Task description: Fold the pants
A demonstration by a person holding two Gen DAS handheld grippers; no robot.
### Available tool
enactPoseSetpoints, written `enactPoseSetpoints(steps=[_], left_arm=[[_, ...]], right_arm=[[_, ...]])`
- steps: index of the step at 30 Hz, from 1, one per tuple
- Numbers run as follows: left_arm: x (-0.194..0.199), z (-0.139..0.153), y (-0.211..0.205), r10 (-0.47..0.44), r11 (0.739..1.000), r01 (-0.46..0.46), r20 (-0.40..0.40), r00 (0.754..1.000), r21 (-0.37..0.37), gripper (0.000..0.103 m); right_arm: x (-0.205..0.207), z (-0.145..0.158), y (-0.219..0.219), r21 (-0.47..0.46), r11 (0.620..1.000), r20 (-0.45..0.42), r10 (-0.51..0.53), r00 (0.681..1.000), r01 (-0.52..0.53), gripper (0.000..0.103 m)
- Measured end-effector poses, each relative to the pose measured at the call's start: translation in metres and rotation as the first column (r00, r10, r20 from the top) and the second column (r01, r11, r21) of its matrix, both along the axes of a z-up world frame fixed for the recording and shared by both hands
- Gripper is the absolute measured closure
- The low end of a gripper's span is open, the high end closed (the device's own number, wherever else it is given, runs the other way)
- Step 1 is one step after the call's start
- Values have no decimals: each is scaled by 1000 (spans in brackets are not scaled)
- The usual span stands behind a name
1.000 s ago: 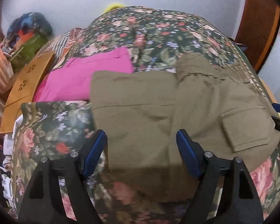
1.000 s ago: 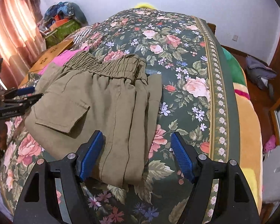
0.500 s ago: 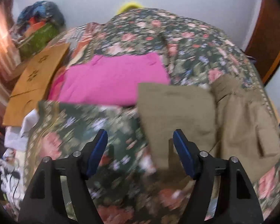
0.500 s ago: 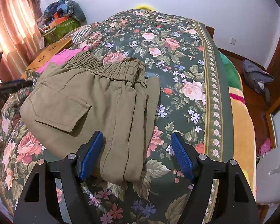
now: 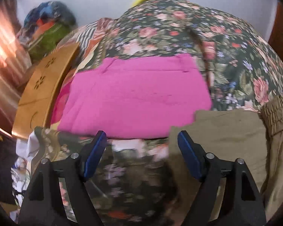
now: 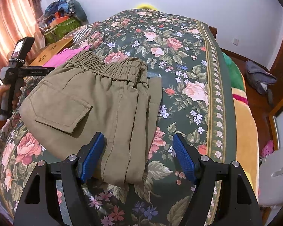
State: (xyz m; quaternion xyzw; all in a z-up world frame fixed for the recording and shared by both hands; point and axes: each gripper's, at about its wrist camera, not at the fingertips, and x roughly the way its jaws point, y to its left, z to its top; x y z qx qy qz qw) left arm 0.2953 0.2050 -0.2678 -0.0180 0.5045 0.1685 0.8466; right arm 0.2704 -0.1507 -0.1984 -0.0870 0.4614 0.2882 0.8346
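Fingers (image 6: 184,158) of the right gripper (image 6: 138,158) gape wide over the folded olive pants (image 6: 96,109) on the floral bedspread (image 6: 179,56); left gripper (image 5: 141,158) spread open, empty, pants beside its right finger

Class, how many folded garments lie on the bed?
2: olive pants under the right gripper; pink garment ahead of the left gripper. Others may be hidden.

Flowery dark green bedspread (image 6: 179,60) covers the bed, with a folded pink cloth (image 5: 134,98) lying on it. Wooden board (image 5: 41,92) sits at its left edge, green bag (image 6: 62,29) behind, peach curtain (image 6: 11,24) beyond.
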Motion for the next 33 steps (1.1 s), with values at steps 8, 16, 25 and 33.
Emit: enactPoseSetpoints(steps=[8, 16, 25, 33], left_arm=[[-43, 20, 6, -32, 979, 37, 27, 999, -202, 25], [-61, 2, -29, -92, 924, 92, 17, 996, -372, 23], [-42, -17, -40, -128, 884, 122, 18, 992, -451, 23], [-21, -21, -45, -149, 873, 145, 30, 988, -466, 25]], right_arm=[[6, 17, -3, 29, 999, 13, -21, 1000, 20, 31], [37, 23, 6, 29, 999, -8, -29, 1000, 29, 31], [70, -18, 18, 65, 998, -195, 3, 981, 10, 31], [82, -35, 24, 87, 995, -255, 74, 964, -54, 31]])
